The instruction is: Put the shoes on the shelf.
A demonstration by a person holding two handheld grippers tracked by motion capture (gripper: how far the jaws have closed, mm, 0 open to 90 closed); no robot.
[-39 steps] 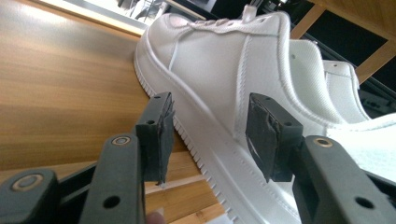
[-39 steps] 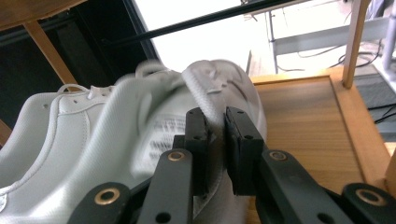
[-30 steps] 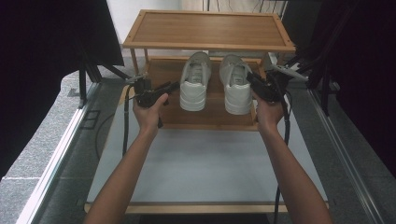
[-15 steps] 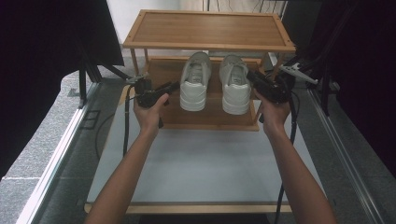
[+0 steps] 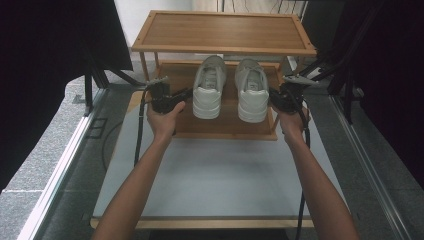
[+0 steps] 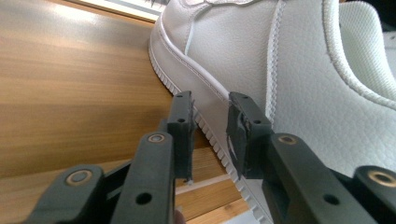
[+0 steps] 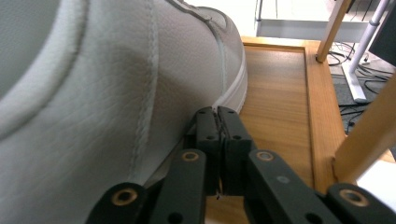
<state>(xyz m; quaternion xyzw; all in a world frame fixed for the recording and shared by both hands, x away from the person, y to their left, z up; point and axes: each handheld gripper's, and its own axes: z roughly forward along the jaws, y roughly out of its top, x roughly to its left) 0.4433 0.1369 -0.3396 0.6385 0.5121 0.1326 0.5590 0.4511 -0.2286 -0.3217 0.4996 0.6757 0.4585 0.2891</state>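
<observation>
- High view: a two-tier wooden rack (image 5: 150,35) keeps two white sneakers on its lower shelf, the left sneaker (image 5: 209,87) beside the right sneaker (image 5: 251,90). The left gripper (image 5: 181,95) is at nine o'clock of them, the right gripper (image 5: 274,97) at three o'clock; both forearms reach forward.
- Left gripper view: jaws have just been closing, still parted, straddling the left sneaker's (image 6: 289,74) sole edge.
- Right gripper view: jaws have just been closing; now pressed together, empty, beside the right sneaker (image 7: 116,79).

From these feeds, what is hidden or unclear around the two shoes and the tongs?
- Left shoe: toe and heel cut off by the left gripper view's edges.
- Right shoe: sole contact with the shelf hidden behind the right tongs.
- Left tongs: tips too small in the high view to judge contact.
</observation>
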